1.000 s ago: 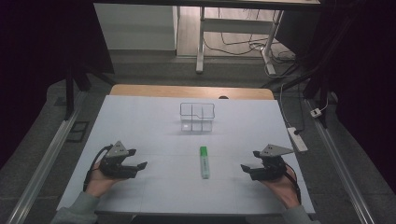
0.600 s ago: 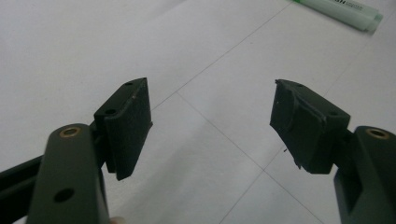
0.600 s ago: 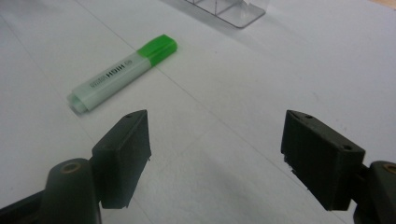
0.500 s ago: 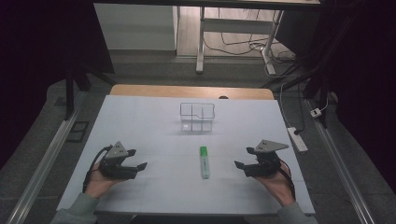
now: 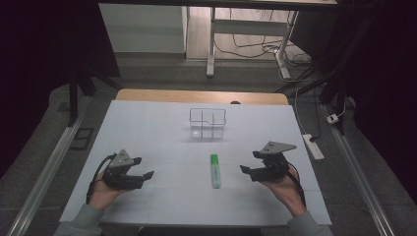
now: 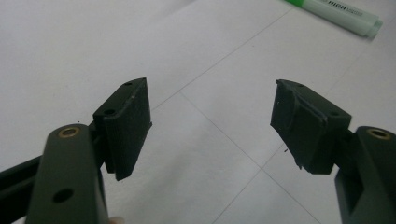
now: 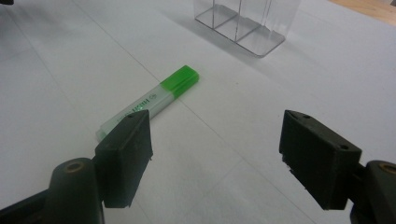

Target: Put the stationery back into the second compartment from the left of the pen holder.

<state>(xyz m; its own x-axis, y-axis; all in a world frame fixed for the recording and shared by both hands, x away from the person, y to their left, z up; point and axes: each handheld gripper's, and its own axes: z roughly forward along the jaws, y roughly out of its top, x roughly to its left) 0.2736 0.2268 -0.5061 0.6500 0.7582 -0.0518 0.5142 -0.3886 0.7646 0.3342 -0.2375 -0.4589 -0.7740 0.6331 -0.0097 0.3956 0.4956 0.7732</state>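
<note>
A green highlighter [image 5: 215,171] lies flat on the white table [image 5: 147,123], its green cap toward the far side. Behind it stands a clear plastic organiser [image 5: 208,123] with several compartments, nothing visible in them. My right gripper [image 5: 249,162] hovers just right of the highlighter, open, jaws pointing left with nothing between them. In the right gripper view the highlighter [image 7: 149,100] lies partly behind the left jaw and the organiser [image 7: 245,23] stands beyond; the gripper [image 7: 215,119] is wide open. My left gripper [image 5: 145,167] rests open at the left; from it [image 6: 210,98] the highlighter [image 6: 334,14] shows far off.
A white power strip [image 5: 313,146] lies on the floor past the table's right edge. A strip of bare wood [image 5: 147,95] shows along the table's far edge. A metal rail [image 5: 49,162] runs along the left side.
My right gripper has moved left toward the highlighter and risen slightly. The left gripper and the highlighter have not moved.
</note>
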